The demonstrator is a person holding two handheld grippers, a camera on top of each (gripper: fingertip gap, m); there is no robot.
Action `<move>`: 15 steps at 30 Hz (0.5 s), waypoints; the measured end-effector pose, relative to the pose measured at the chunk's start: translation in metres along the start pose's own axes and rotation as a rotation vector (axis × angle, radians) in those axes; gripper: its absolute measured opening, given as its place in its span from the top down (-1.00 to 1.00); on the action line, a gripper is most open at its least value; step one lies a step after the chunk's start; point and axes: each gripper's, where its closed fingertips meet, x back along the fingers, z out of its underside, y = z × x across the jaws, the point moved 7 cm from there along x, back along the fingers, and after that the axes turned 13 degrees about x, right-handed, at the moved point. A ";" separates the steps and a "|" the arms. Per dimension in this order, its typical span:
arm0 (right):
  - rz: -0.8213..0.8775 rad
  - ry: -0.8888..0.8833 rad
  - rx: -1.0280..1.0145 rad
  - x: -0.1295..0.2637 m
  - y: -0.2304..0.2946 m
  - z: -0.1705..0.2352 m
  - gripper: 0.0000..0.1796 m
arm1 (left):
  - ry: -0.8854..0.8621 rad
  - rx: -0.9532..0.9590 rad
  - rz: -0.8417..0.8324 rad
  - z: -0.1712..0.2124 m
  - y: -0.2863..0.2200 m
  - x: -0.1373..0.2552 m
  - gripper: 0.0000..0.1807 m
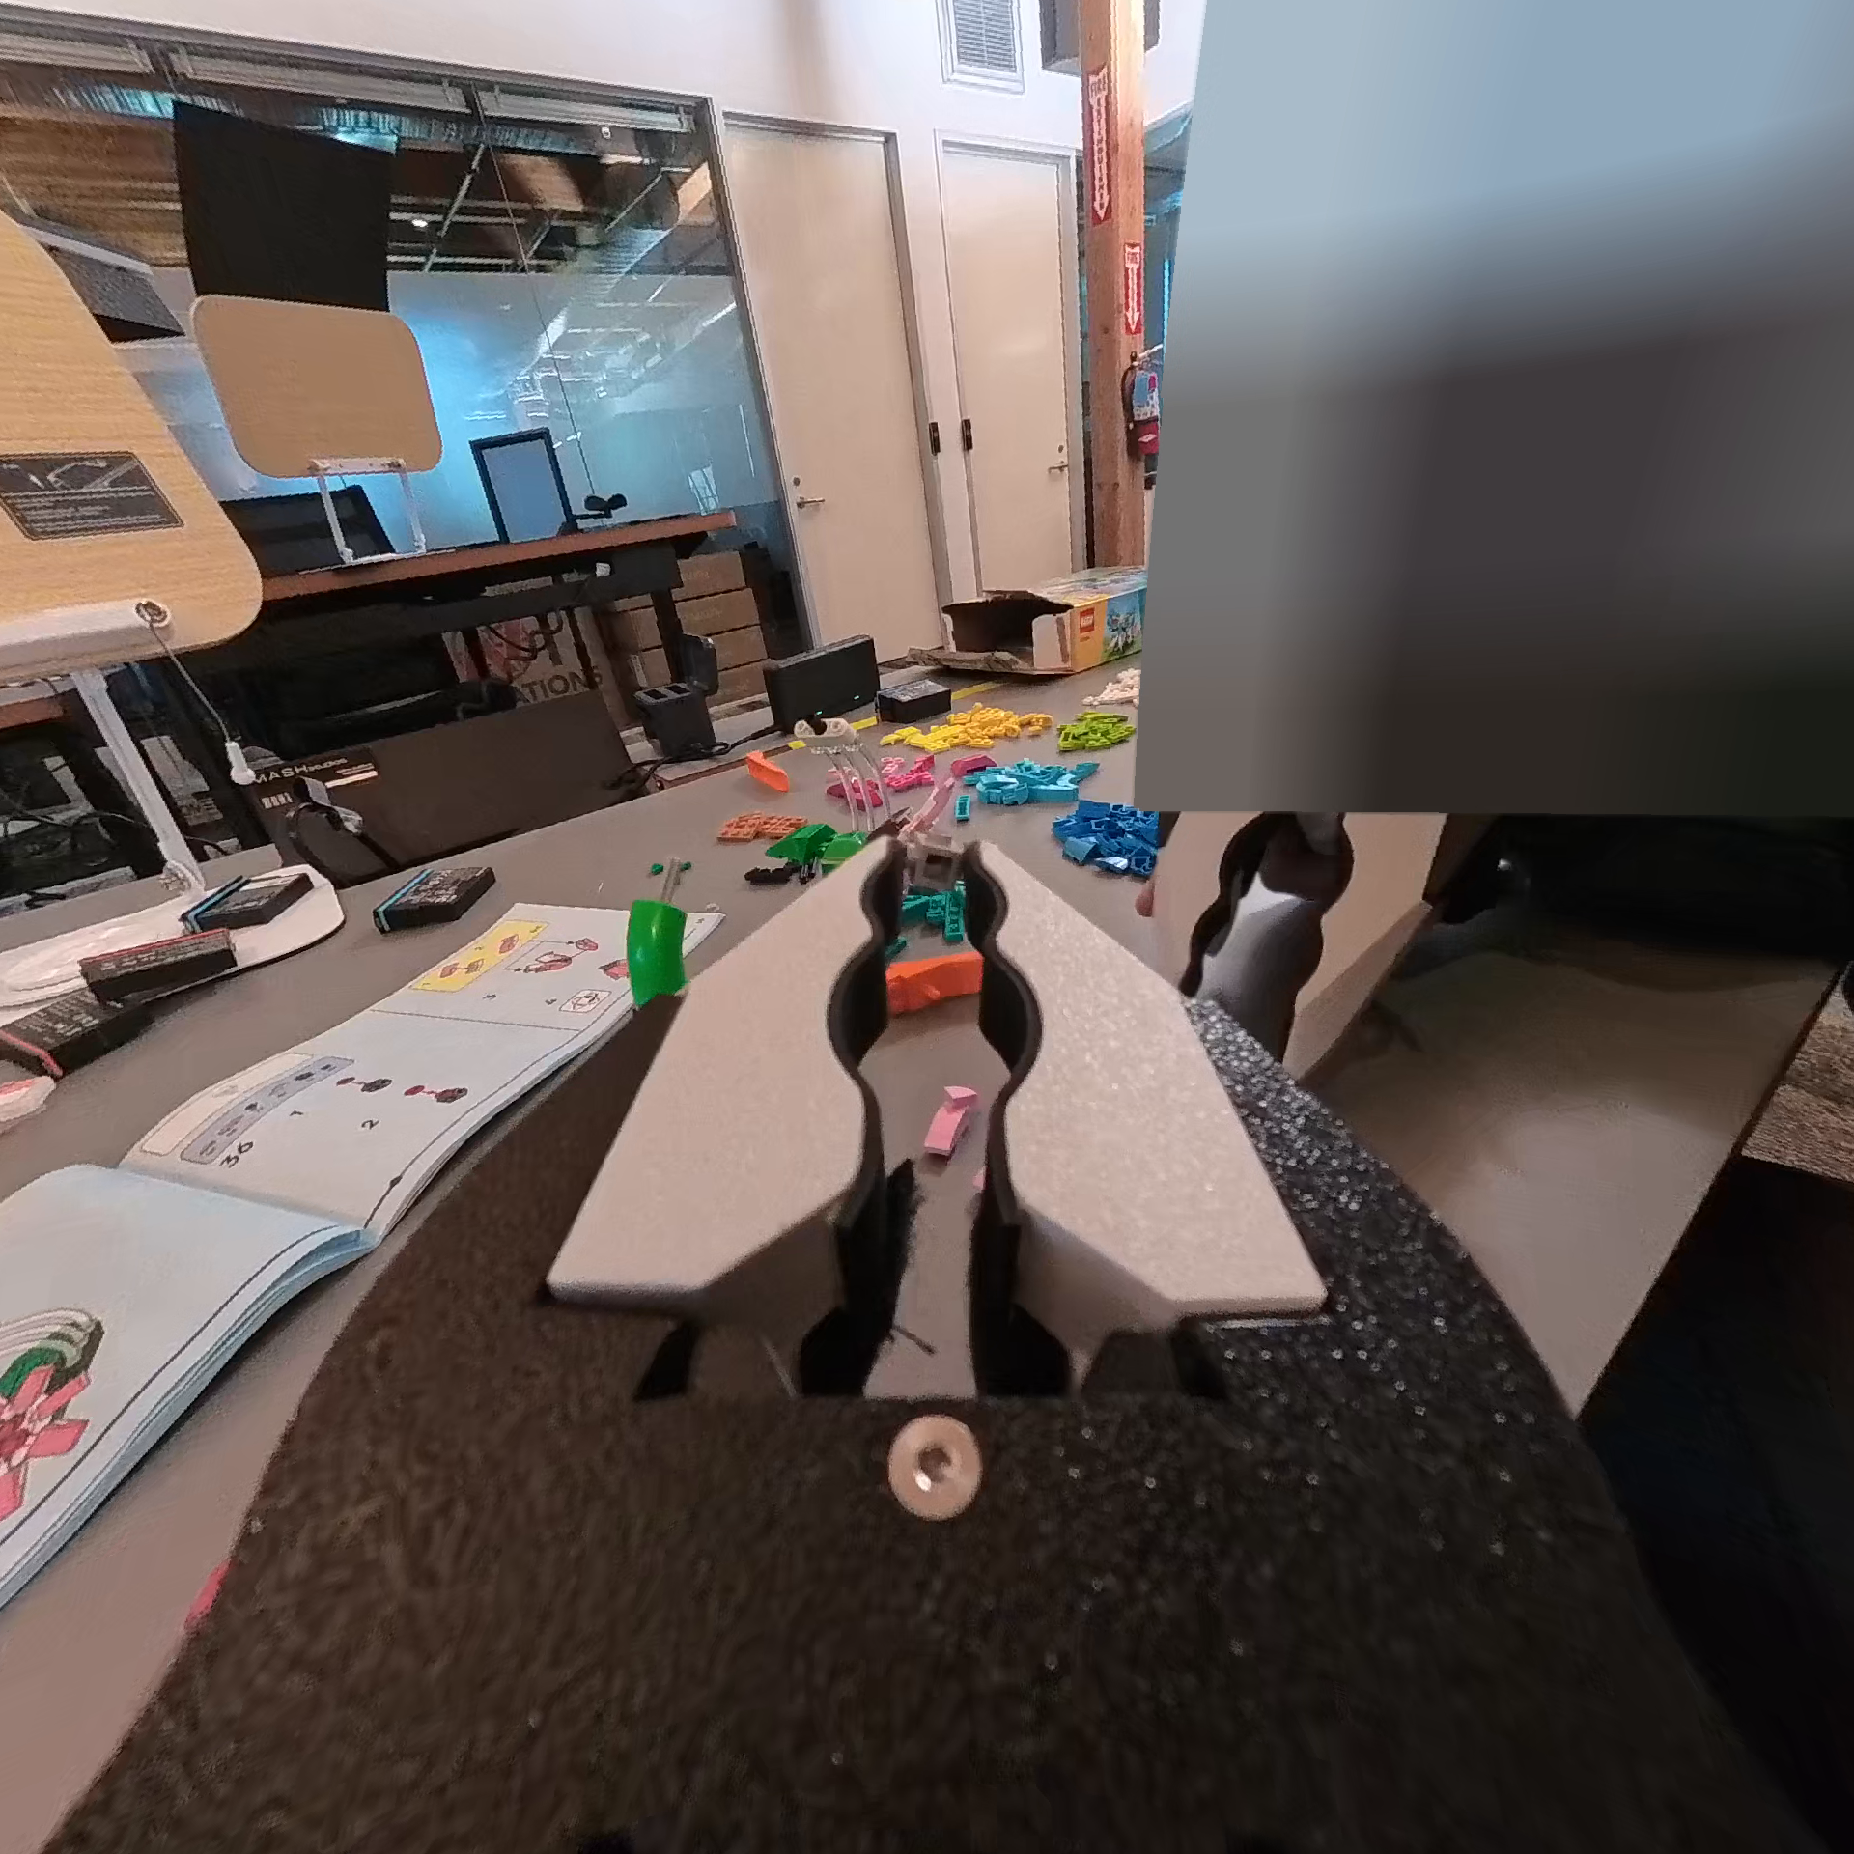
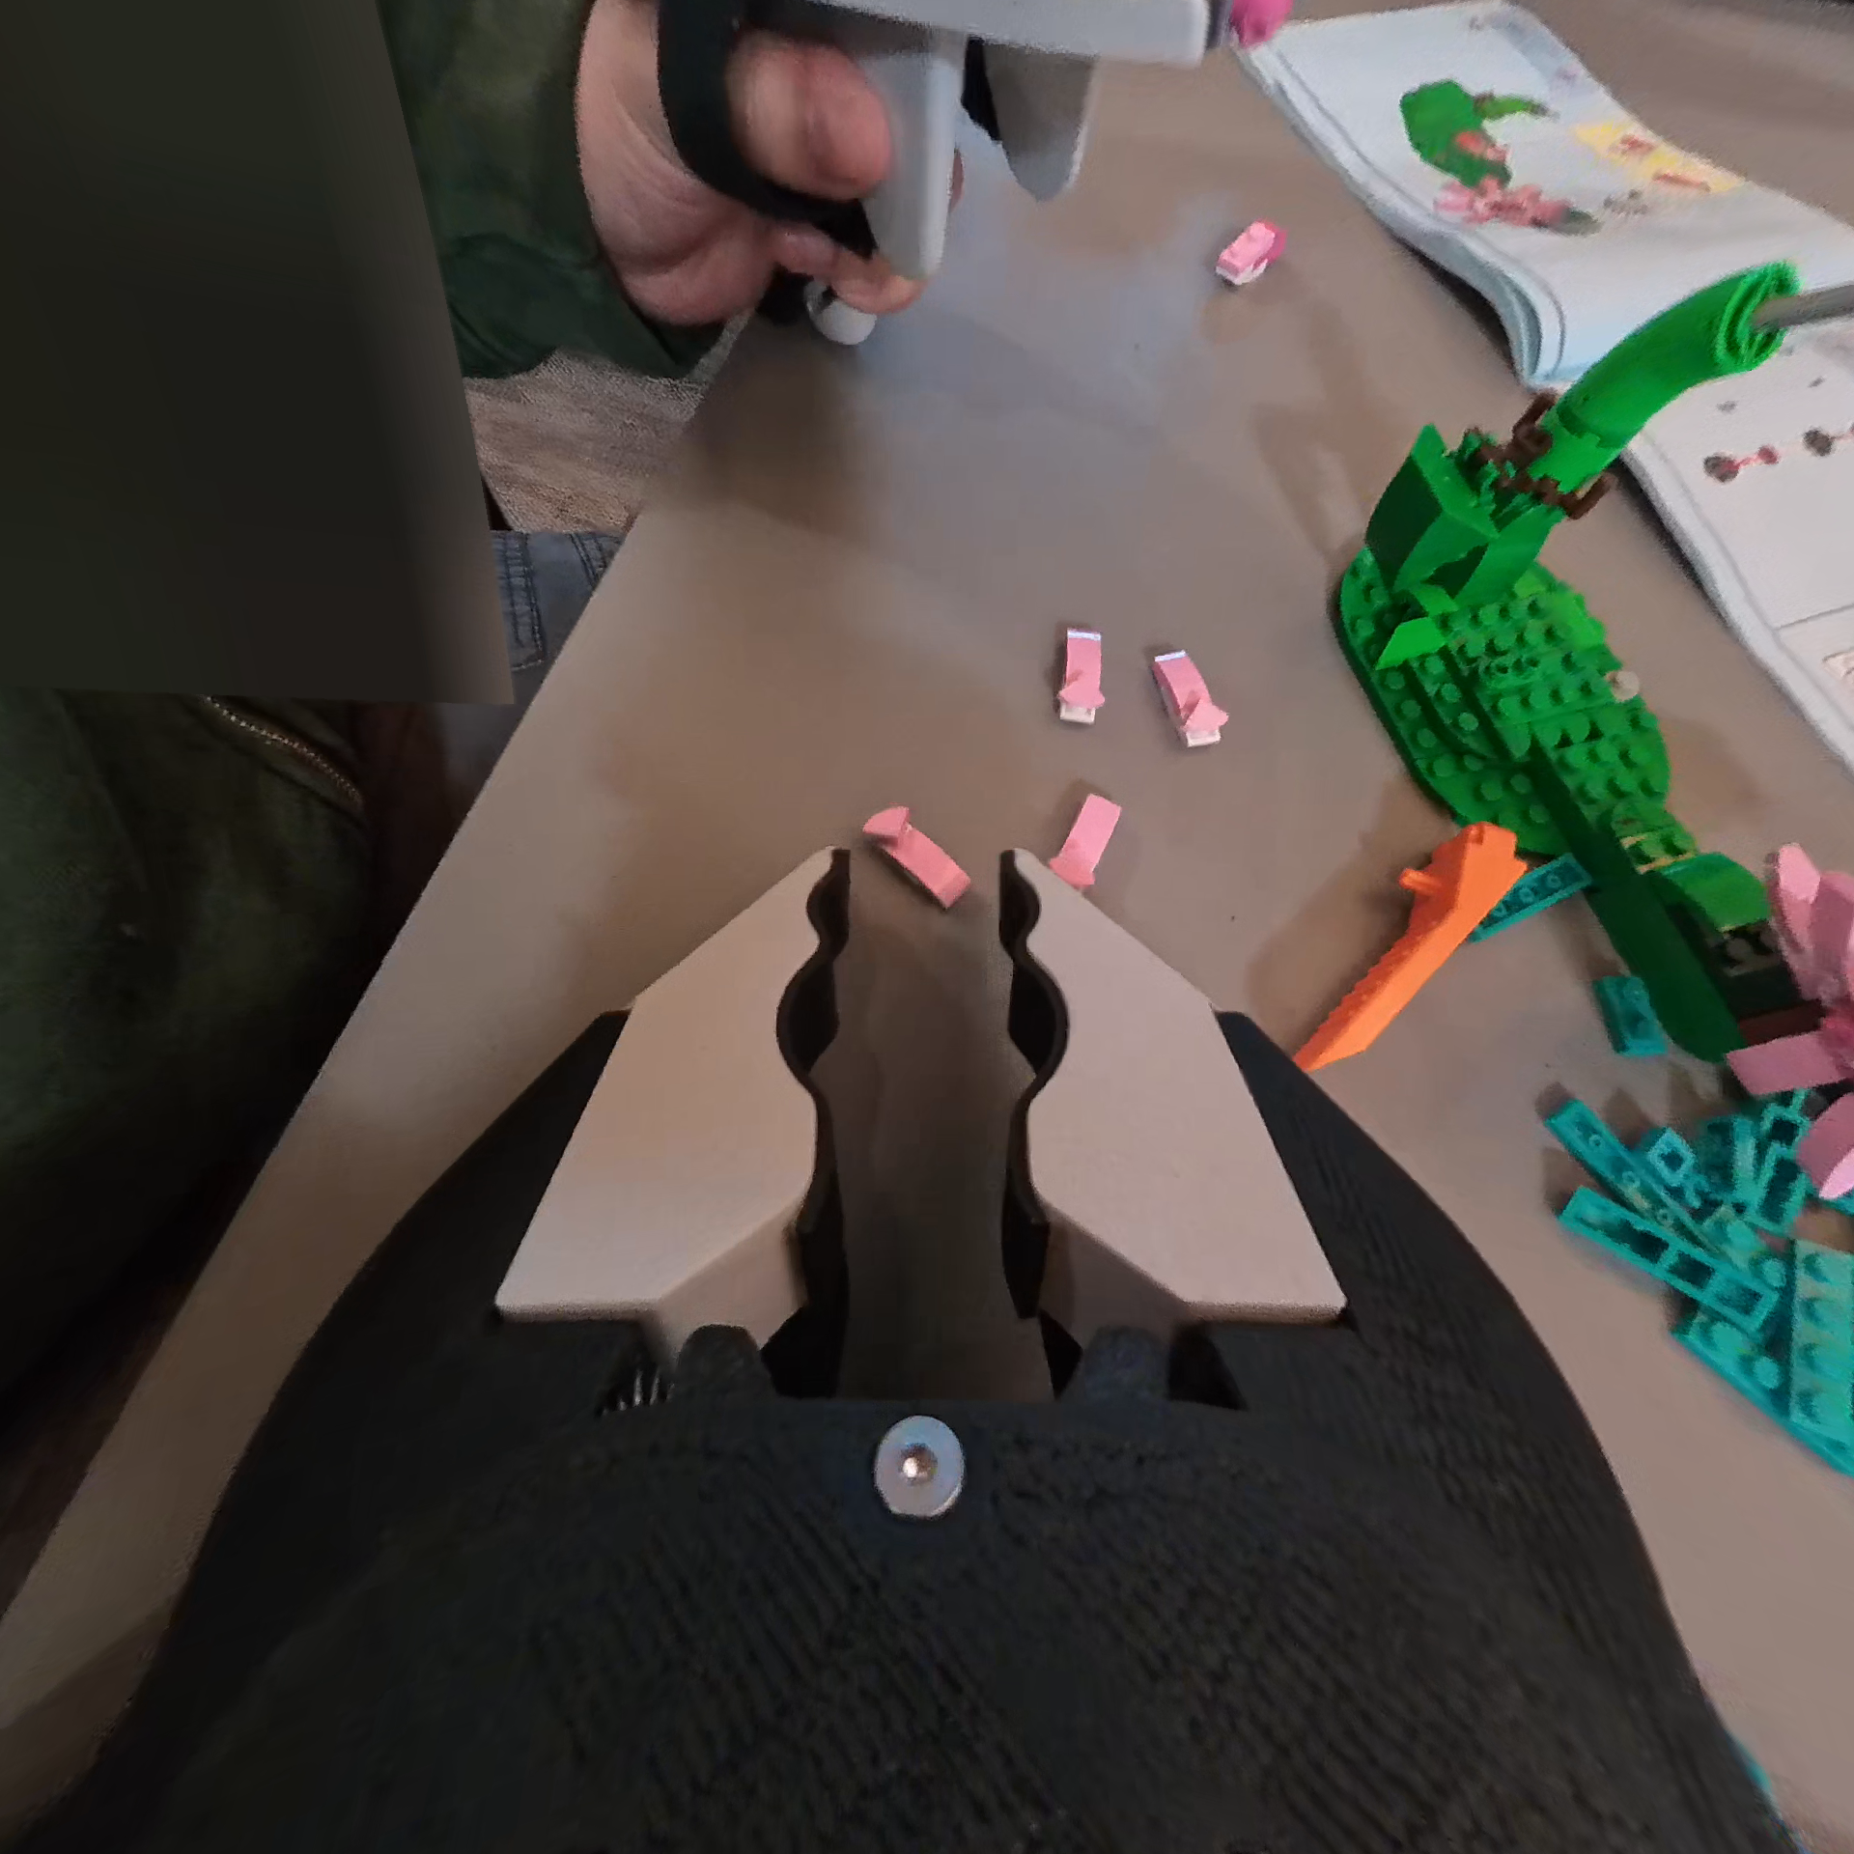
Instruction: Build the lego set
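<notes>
Left gripper [image 1: 928, 853]: tips closed on a small grey-and-pink lego piece [image 1: 931, 851], held up above the worktop [image 1: 562, 863].
Right gripper [image 2: 923, 863]: jaws apart, nothing between them, low over the worktop with two pink pieces just past its tips.
Pink pieces: five loose ones in the right wrist view. One [image 2: 918, 858] and another [image 2: 1087, 839] lie at the right gripper's tips, a pair [image 2: 1078, 674] [image 2: 1190, 696] side by side beyond them, and a single one [image 2: 1250, 251] far off near the booklet.
Booklet [image 1: 421, 1053]: one, open, on the left part of the worktop in the left wrist view.
Green model [image 2: 1505, 692]: one studded build with a curved stem, standing right of the pink pieces, touching the booklet's edge region.
Orange separator [image 2: 1405, 953]: one, just beside the green model's base.
Teal bricks [image 2: 1726, 1254]: a loose heap at the right edge, too many to count.
Sorted piles: yellow [image 1: 968, 724], lime [image 1: 1096, 730], blue [image 1: 1109, 833], each apart.
Box [image 1: 1053, 627]: one, opened, at the far end.
Surface: grey, matte worktop.
Room: office with glass partition and two pale doors.
Edges: the worktop's near edge runs diagonally left of the right gripper; bare surface lies between the pink pieces and the person's hand [image 2: 742, 171].
</notes>
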 end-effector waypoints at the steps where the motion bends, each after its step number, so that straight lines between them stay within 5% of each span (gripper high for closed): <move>1: -0.011 0.006 0.014 -0.002 0.001 -0.001 0.68 | 0.002 0.002 0.001 0.000 0.000 0.000 0.89; 15: -0.034 0.043 0.031 -0.006 0.003 0.001 0.83 | 0.040 0.000 0.001 0.003 0.000 -0.003 0.89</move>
